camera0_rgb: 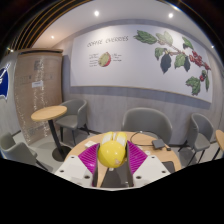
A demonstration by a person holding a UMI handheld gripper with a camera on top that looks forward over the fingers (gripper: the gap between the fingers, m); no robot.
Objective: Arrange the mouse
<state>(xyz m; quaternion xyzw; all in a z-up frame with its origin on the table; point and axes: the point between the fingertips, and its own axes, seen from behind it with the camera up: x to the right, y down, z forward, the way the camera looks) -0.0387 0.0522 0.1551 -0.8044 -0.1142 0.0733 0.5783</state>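
A yellow, rounded mouse sits between my gripper's two fingers, held up in the air above a round wooden table. The magenta pads press on its left and right sides. The mouse's front end points away from me and its lower part is hidden between the fingers. A thin dark cable lies on the table just beyond the right finger.
Grey chairs stand around the wooden table. A second small round table stands further off to the left with another chair. A white wall with a leaf and fruit mural closes the back.
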